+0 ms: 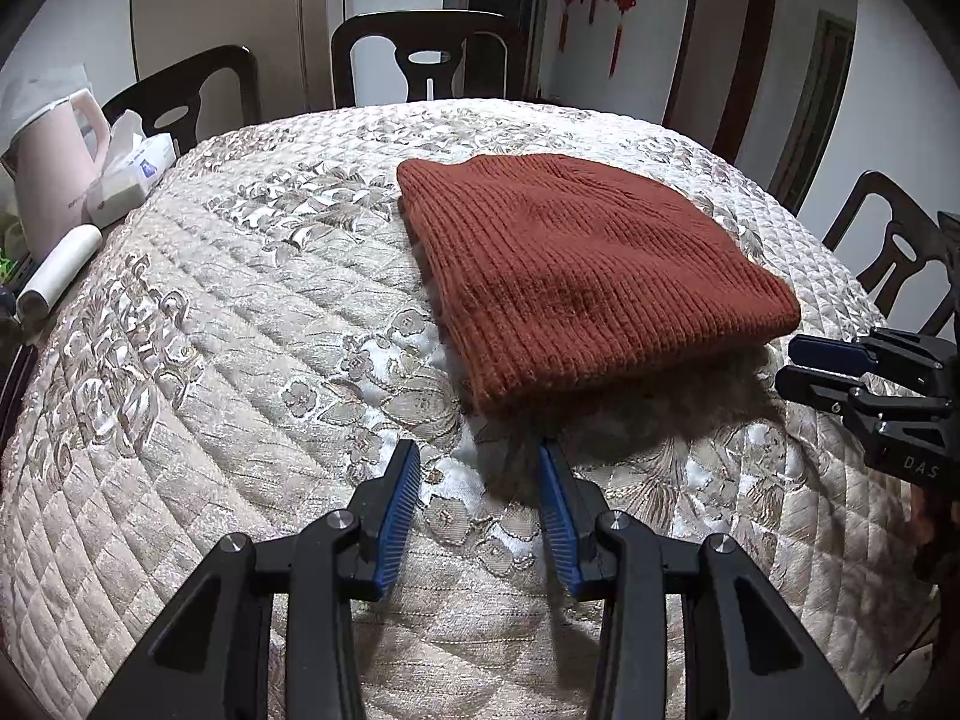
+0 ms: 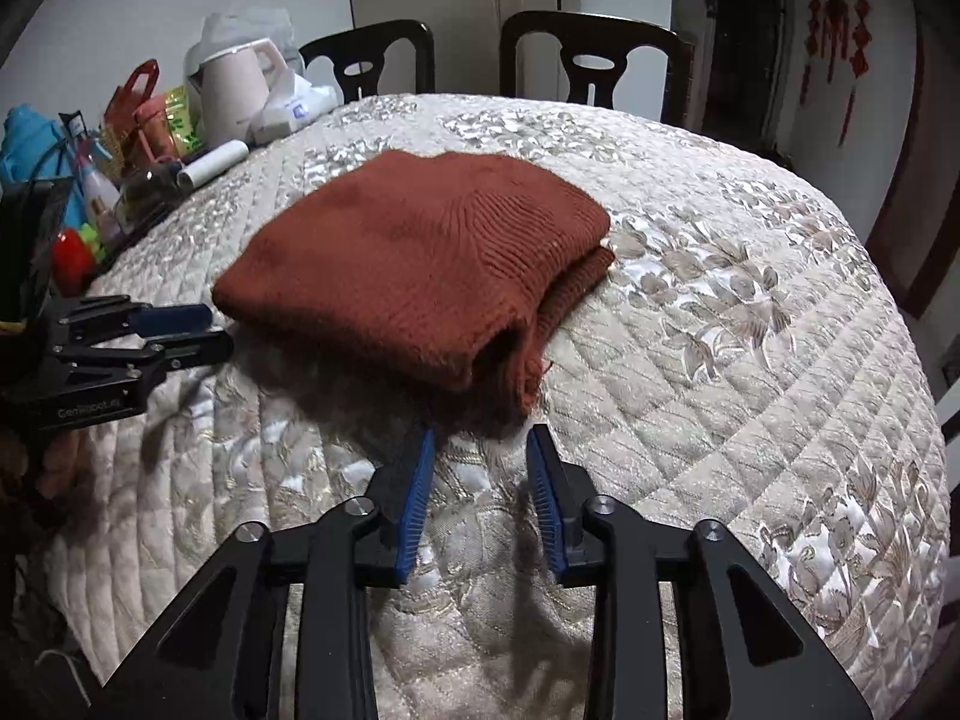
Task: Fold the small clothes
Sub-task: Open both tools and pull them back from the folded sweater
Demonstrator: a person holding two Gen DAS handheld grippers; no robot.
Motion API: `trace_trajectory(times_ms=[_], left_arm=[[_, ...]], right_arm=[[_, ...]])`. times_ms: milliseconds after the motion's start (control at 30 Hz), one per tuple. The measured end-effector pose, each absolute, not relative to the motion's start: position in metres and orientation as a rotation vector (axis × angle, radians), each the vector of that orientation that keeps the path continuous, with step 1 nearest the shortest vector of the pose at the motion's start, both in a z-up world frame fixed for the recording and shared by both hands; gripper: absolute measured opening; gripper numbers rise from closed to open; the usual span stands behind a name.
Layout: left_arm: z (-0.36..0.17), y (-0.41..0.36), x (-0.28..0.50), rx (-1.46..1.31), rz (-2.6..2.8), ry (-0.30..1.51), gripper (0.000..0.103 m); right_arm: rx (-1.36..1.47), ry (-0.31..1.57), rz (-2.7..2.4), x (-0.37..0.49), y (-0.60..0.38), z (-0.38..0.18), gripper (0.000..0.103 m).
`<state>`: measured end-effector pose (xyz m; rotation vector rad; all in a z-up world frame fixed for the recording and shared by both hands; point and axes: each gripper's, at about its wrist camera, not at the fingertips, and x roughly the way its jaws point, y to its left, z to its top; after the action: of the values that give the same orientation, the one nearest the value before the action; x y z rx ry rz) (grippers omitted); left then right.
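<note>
Directly ahead of both tools, the folded rust-red ribbed knit garment lies flat on the desk's cream quilted floral cover. The left hand-held gripper hangs just short of the garment's near edge, its blue-padded jaws spread and empty. The right hand-held gripper sits likewise spread, holding nothing, just short of the garment's layered corner.
</note>
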<state>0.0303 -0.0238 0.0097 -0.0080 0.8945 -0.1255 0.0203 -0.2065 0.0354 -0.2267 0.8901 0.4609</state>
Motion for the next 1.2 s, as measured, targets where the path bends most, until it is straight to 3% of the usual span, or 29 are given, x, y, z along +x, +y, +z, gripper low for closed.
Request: trace_trajectory(times_ms=[600, 1200], left_arm=[[0.0080, -0.0279, 0.0282, 0.028, -0.108, 0.898, 0.047], [0.0113, -0.0237, 0.0314, -0.022, -0.102, 0.890, 0.049]], right_arm=[[-0.282, 0.897, 0.451, 0.0188, -0.2009, 0.0286, 0.047], [-0.258, 0.885, 0.442, 0.0193, -0.2015, 0.0321, 0.047]])
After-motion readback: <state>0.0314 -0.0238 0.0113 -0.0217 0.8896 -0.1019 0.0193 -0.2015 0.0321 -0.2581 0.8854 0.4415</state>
